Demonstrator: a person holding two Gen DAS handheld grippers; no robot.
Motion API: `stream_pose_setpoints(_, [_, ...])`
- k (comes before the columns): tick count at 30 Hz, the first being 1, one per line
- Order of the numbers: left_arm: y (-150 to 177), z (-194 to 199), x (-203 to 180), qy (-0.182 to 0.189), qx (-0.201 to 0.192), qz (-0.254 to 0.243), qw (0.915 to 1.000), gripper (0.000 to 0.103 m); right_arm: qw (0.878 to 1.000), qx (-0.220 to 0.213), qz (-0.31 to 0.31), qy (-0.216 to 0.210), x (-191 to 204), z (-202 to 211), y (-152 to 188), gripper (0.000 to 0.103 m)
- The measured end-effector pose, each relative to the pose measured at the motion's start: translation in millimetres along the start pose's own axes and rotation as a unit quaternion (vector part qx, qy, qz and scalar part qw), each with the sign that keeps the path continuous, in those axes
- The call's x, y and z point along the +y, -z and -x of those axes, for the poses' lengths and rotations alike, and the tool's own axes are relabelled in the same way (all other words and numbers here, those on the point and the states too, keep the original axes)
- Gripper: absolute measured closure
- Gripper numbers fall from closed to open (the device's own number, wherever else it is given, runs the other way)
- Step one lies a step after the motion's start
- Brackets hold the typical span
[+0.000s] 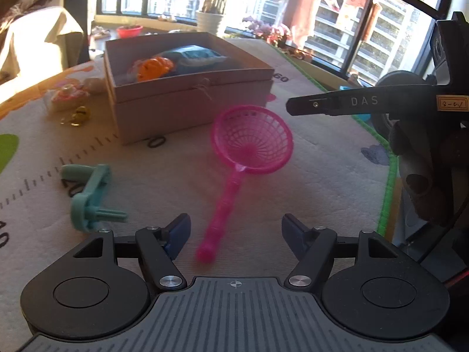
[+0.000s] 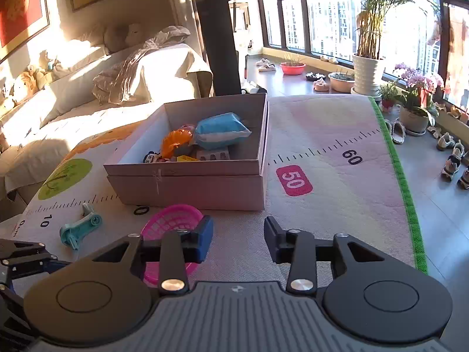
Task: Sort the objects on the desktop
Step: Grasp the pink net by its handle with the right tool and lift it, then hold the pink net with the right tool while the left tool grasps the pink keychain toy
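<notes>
Pink strainer [image 1: 252,140] lies on the worktop [image 1: 322,176], box [image 1: 187,94] at its eleven o'clock; left claw [image 1: 236,234] and right claw [image 2: 239,242] both gape, empty.

Box [image 2: 187,187] sitting on mat [image 2: 337,205], toys piling inside it. Strainer [image 1: 252,143] lying in front of box, handle pointing toward my left gripper [image 1: 236,231]. Crank [image 1: 91,196] lying left of strainer.
</notes>
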State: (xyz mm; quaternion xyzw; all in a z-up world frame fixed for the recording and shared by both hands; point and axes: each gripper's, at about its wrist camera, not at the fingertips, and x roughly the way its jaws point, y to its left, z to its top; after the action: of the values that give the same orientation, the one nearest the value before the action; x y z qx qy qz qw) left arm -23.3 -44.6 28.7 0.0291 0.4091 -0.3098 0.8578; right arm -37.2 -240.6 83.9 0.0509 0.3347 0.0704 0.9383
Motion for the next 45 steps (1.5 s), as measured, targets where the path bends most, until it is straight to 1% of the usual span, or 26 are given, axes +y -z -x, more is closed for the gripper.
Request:
stream_pose_setpoints(2, [-1.6,-2.8,-7.0,0.046,0.006,0.003,0.9989,0.028,1.000,-0.001,-0.003,0.001,-0.7,3.9,2.3,0.056])
stream_pose_setpoints(4, [-1.9,-2.2,-14.5,0.095,0.012,0.004,0.9954,0.025,1.000,-0.002,-0.004,0.001,1.7,6.6,4.0,0.050])
stream_pose_setpoints(5, [-1.4,-0.6,-18.7,0.110,0.010,0.000,0.9938,0.024,1.000,-0.005,-0.003,0.002,2.7,7.8,4.6,0.045])
stream_pose_setpoints(6, [-0.9,1.9,-22.5,0.115,0.006,-0.009,0.9933,0.022,1.000,-0.008,-0.002,0.002,4.7,8.9,5.3,0.039])
stream_pose_setpoints(7, [-0.3,5.6,-25.7,0.110,-0.001,-0.019,0.9938,0.019,1.000,-0.009,0.000,0.002,6.7,9.4,5.5,0.035])
stream_pose_setpoints(9, [0.6,13.3,-26.4,0.073,-0.016,-0.032,0.9967,0.014,1.000,-0.012,0.001,-0.002,13.2,9.7,6.7,0.016])
stream_pose_setpoints(11, [0.9,20.0,-20.1,0.016,-0.028,-0.034,0.9989,0.010,1.000,-0.013,0.010,-0.011,22.2,7.7,9.0,0.012])
stream_pose_setpoints(13, [2.2,26.2,-9.6,-0.043,-0.034,-0.029,0.9981,0.009,0.999,-0.010,0.025,-0.017,32.5,2.5,11.3,0.012])
stream_pose_setpoints(15, [2.6,32.5,6.3,-0.089,-0.036,-0.016,0.9952,0.009,0.999,-0.002,0.038,-0.027,43.3,-4.8,13.9,0.012])
stream_pose_setpoints(17, [4.5,38.0,21.2,-0.121,-0.036,0.006,0.9920,0.009,0.998,0.007,0.049,-0.038,52.5,-12.5,16.2,0.012])
stream_pose_setpoints(19, [6.6,45.4,35.7,-0.143,-0.035,0.032,0.9885,0.009,0.997,0.009,0.067,-0.040,61.3,-19.3,18.7,0.012])
stream_pose_setpoints(22, [5.7,45.1,52.2,-0.170,-0.027,0.063,0.9830,0.009,0.993,-0.001,0.117,-0.019,73.8,-24.3,23.6,0.014])
stream_pose_setpoints(23, [5.5,44.6,55.7,-0.175,-0.024,0.069,0.9818,0.009,0.991,-0.002,0.131,-0.015,76.2,-24.3,25.0,0.019])
stream_pose_setpoints(25, [5.7,42.6,60.3,-0.178,-0.019,0.077,0.9808,0.009,0.991,0.002,0.135,-0.021,76.5,-22.7,25.9,0.028])
stream_pose_setpoints(27, [5.1,38.4,60.0,-0.177,-0.017,0.079,0.9808,0.009,0.991,0.008,0.132,-0.025,71.9,-21.2,24.8,0.049])
stream_pose_setpoints(30, [2.5,31.0,58.9,-0.176,-0.020,0.078,0.9811,0.009,0.993,0.016,0.117,-0.018,60.9,-19.6,25.2,0.056])
stream_pose_setpoints(32, [0.9,27.0,59.3,-0.180,-0.024,0.081,0.9801,0.011,0.994,0.021,0.108,-0.011,53.9,-18.8,26.3,0.059])
stream_pose_setpoints(35, [-1.9,20.7,62.0,-0.186,-0.025,0.087,0.9784,0.019,0.995,0.020,0.101,-0.011,48.7,-16.7,27.1,0.058])
stream_pose_setpoints(37, [-3.9,16.3,64.5,-0.189,-0.026,0.091,0.9775,0.025,0.995,0.010,0.103,-0.008,50.9,-13.2,27.0,0.041])
stream_pose_setpoints(38, [-4.8,14.3,65.5,-0.193,-0.027,0.092,0.9766,0.026,0.994,-0.001,0.106,-0.005,53.0,-10.4,26.7,0.022])
stream_pose_setpoints(39, [-5.8,12.3,66.8,-0.196,-0.028,0.093,0.9758,0.030,0.994,-0.013,0.111,-0.003,56.3,-8.0,26.2,0.016])
stream_pose_setpoints(40, [-6.4,10.9,67.4,-0.200,-0.029,0.092,0.9751,0.036,0.993,-0.020,0.119,-0.005,59.9,-6.8,26.0,0.016])
stream_pose_setpoints(41, [-6.9,10.3,67.6,-0.205,-0.032,0.089,0.9741,0.039,0.992,-0.022,0.126,-0.007,63.4,-6.8,25.2,0.016])
stream_pose_setpoints(42, [-7.1,10.0,67.3,-0.209,-0.034,0.085,0.9737,0.046,0.991,-0.022,0.130,-0.009,65.7,-7.5,24.7,0.016])
stream_pose_setpoints(44, [-6.9,11.2,67.3,-0.206,-0.033,0.079,0.9747,0.051,0.991,-0.017,0.133,-0.015,69.1,-11.6,24.6,0.016])
stream_pose_setpoints(45, [-6.3,12.3,66.9,-0.202,-0.032,0.077,0.9758,0.059,0.991,-0.014,0.133,-0.016,69.6,-14.3,25.0,0.016])
